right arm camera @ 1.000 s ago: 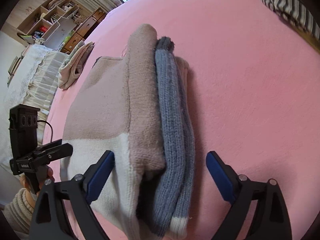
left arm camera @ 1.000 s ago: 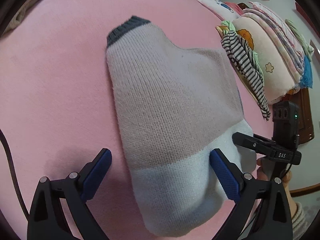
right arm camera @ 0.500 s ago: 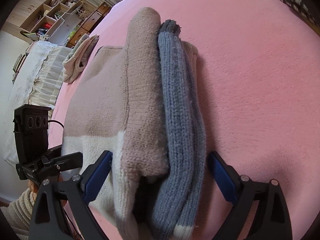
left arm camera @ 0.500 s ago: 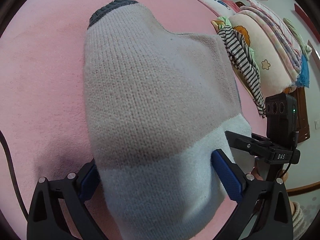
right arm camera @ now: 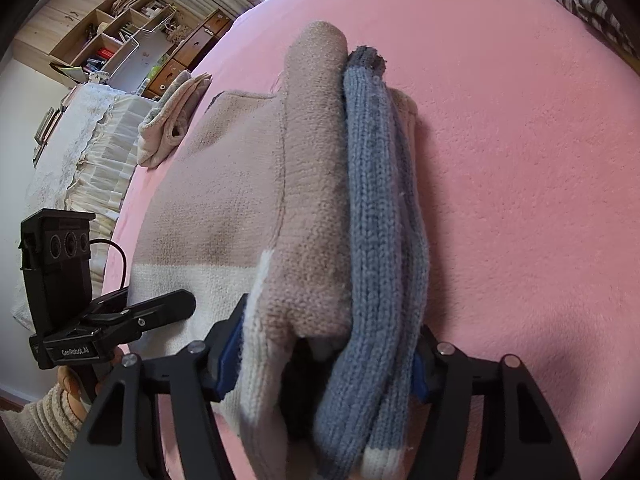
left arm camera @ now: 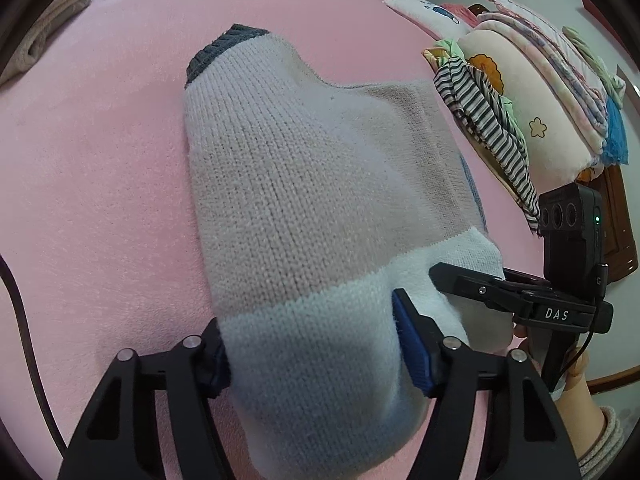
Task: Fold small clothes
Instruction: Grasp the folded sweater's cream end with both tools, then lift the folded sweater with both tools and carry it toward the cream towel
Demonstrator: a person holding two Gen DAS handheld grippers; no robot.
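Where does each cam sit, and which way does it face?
Left wrist: on the left tool, looking down its fingers at the sweater on the pink bed; the right tool shows.
Right wrist: on the right tool, facing the sweater's folded edge; the left tool and a sleeve show.
Shared: sweater, bed; both tools are closing on the knit.

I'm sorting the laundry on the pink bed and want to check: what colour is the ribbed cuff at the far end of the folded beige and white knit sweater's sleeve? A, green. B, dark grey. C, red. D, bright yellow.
B: in the left wrist view the folded beige and white knit sweater ends at its far tip in a dark grey ribbed cuff lying on the pink bed cover.
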